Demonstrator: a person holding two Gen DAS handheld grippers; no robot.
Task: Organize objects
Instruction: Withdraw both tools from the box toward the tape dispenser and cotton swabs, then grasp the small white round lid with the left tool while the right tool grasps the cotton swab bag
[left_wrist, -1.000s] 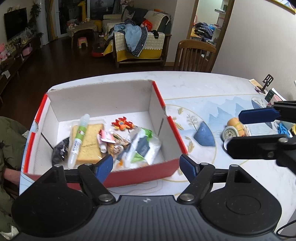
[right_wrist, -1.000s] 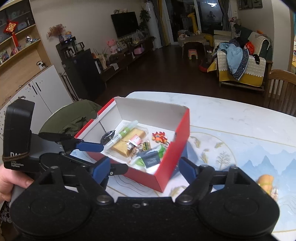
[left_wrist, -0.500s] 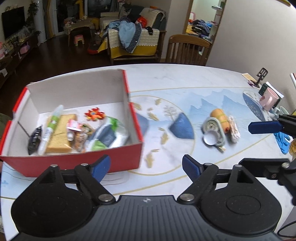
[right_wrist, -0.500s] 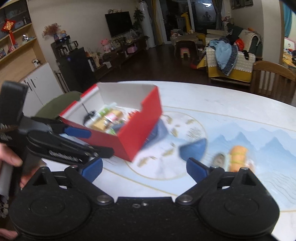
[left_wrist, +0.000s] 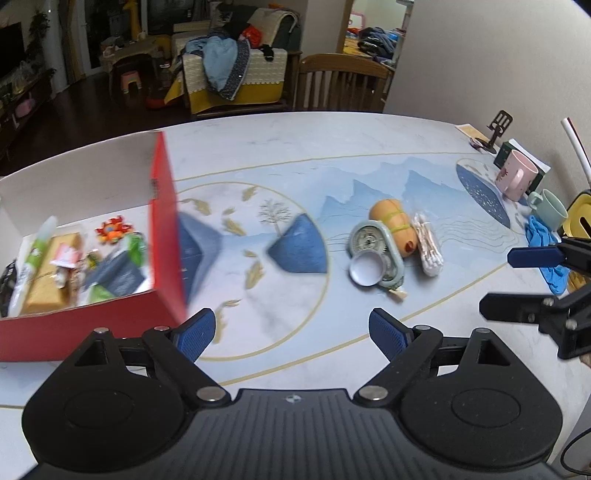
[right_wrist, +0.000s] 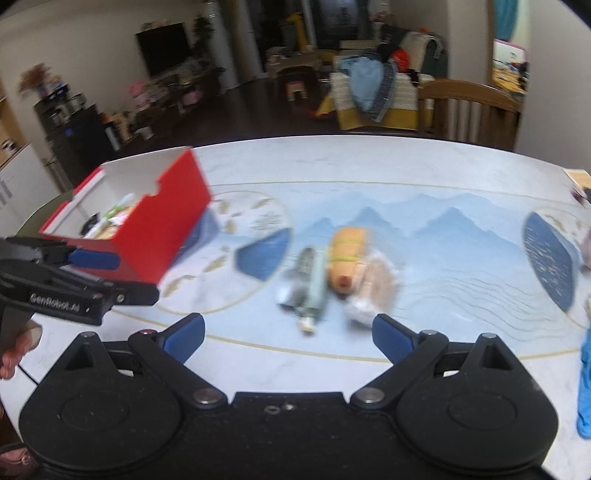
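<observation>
A red cardboard box (left_wrist: 164, 236) (right_wrist: 162, 218) with white inside stands at the table's left, holding several small items. On the mat to its right lie an orange plush toy (left_wrist: 393, 225) (right_wrist: 347, 254), a pale green oval case (left_wrist: 375, 254) (right_wrist: 310, 280) with a round white lid, and a clear pack of cotton swabs (left_wrist: 428, 243) (right_wrist: 373, 288). My left gripper (left_wrist: 291, 332) hangs above bare mat, nearer than these; its jaws are opening and nothing is between them. My right gripper (right_wrist: 288, 338) stands open and empty just short of the same group.
A pink mug (left_wrist: 515, 177), a green mug (left_wrist: 550, 208), a blue cloth (left_wrist: 543, 240) (right_wrist: 585, 387) and a black phone stand (left_wrist: 496, 129) crowd the table's right end. A wooden chair (left_wrist: 343, 85) stands behind the table. A hand (right_wrist: 16, 350) holds the left gripper.
Both views have swung rightward: the red box slid to the left edge and the toy, case and swabs came to the centre. Both grippers' jaws stand wider than before.
</observation>
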